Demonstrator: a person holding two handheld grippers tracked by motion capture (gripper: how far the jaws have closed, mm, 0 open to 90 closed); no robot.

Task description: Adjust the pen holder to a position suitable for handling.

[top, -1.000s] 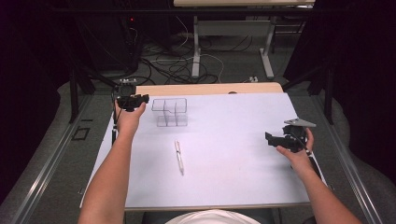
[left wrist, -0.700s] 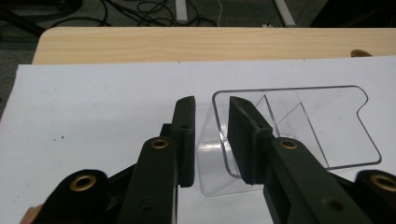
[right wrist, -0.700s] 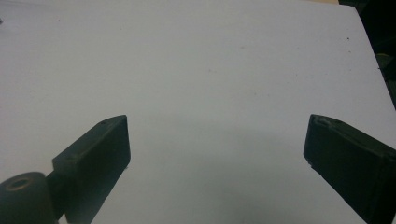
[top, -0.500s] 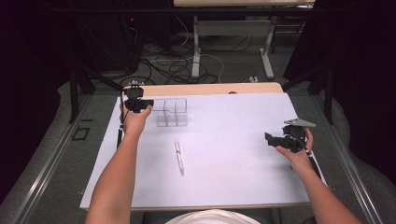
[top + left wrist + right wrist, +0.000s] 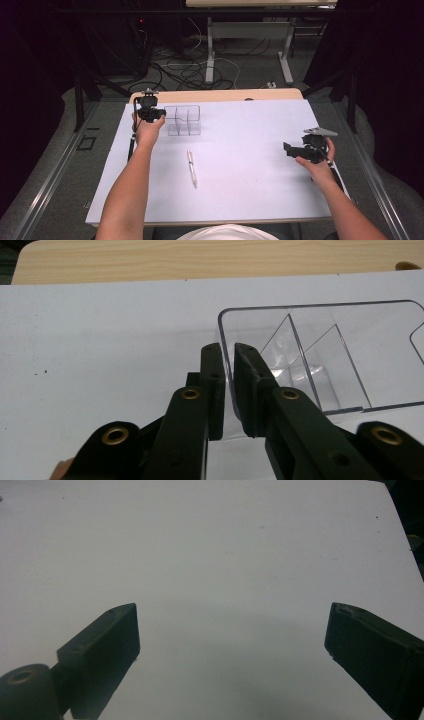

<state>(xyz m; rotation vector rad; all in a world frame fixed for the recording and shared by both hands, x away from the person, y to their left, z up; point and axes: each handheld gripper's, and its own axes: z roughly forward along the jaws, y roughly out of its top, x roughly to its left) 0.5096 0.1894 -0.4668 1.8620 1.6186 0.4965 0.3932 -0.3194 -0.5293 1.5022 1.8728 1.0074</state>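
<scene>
Inspection found my left tool (image 5: 227,352) clamped on the near end wall of the clear divided organizer (image 5: 183,120), its jaws having just been closing, one inside and one outside. Organizer stood at the desk's (image 5: 240,150) far left. My right tool (image 5: 291,150) stood wide apart, gripping nothing.

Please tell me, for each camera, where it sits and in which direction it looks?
High view: above the person's side, looking forward and down on the table; both forearms, left gripper, right gripper.
Left gripper view: along its jaws, shut on the clear box wall.
Right gripper view: along open jaws, onto white tabletop.
Shared: the box, in high and left views.
</scene>
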